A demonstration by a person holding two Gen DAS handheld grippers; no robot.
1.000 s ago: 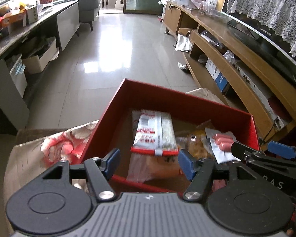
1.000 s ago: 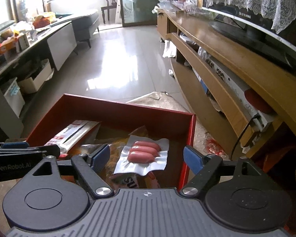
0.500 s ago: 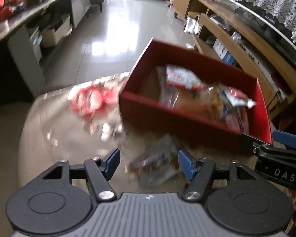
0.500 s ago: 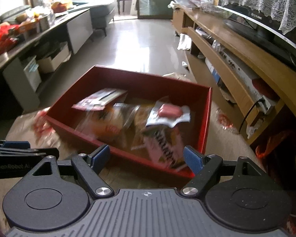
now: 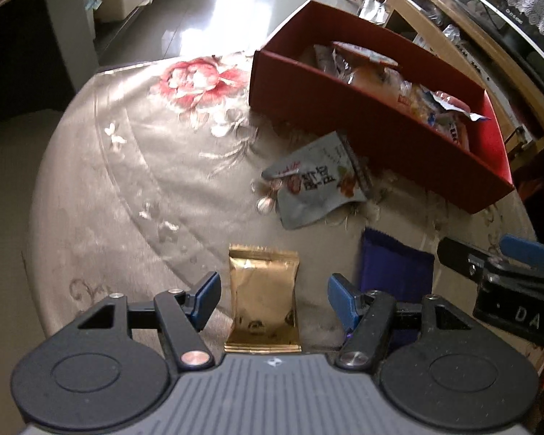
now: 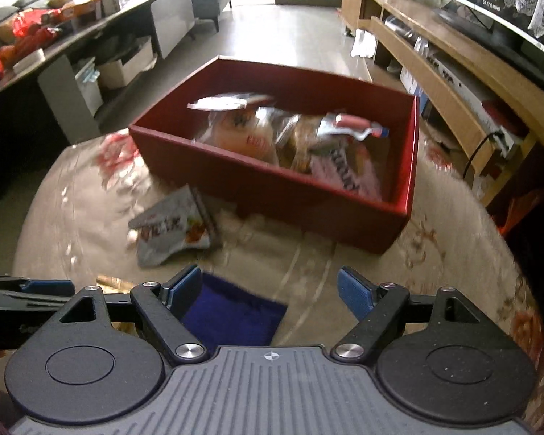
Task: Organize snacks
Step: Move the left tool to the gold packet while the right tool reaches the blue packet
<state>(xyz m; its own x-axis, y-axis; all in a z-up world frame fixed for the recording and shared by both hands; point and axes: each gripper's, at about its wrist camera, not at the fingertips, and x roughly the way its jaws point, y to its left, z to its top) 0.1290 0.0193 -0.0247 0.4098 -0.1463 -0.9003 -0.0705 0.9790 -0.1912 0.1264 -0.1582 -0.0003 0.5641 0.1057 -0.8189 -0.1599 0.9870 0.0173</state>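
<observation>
Red box [image 6: 272,195] holding mixed snack packets [image 6: 293,134], gold packet [image 5: 263,299] outside, both claws spread, left claw [image 5: 273,295], right claw [image 6: 270,288]

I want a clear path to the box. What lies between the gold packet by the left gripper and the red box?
In the left wrist view, a grey snack pouch lies between the gold packet and red box.

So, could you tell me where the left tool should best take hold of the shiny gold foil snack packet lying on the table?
The gold foil snack packet lies flat, its long axis pointing away between the open left tool. Probably best to come straight down and pinch across the narrow middle, fingers on its two long side edges, clear of the crimped end seals.
</observation>
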